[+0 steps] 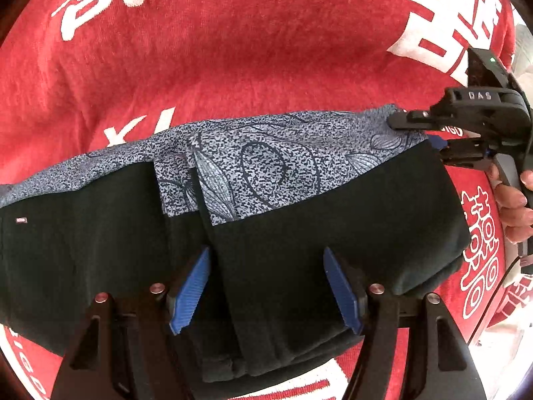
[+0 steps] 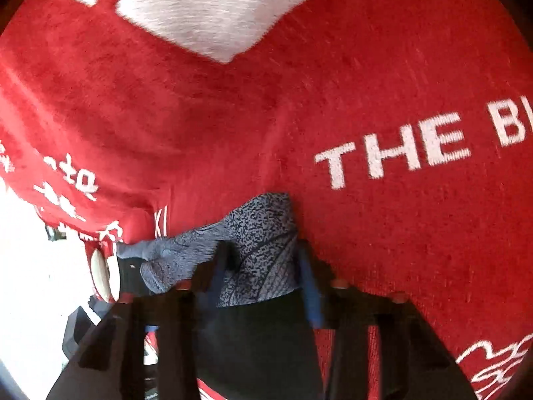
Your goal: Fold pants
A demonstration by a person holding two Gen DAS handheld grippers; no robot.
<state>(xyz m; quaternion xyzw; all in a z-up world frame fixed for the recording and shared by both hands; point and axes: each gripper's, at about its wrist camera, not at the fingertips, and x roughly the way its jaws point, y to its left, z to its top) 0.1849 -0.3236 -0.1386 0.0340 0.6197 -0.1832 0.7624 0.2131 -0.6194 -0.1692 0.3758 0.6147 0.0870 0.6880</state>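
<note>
Left wrist view: the pants (image 1: 299, 233), black with a grey-blue patterned band, are being seen lying folded across a red blanket (image 1: 233, 50) printed with white characters. The left gripper (image 1: 266, 286) is being held spread, its 2 blue pads (image 1: 191, 291) set on either side of a black fold, the cloth lying between them but not pinched. At the pants' far right corner the right gripper (image 1: 429, 133) is being seen from the side, its fingers closed on the patterned edge. A hand (image 1: 514, 206) is being seen on its handle near the blanket's right edge.

Right wrist view: the right gripper (image 2: 263, 283) is being shown pinching the pants (image 2: 263, 260), patterned cloth and black cloth bunched between its 2 blue pads (image 2: 311, 296). The pants are being held just above the red blanket (image 2: 366, 83), which carries white lettering "THE B". The blanket's left edge is being washed out by glare.
</note>
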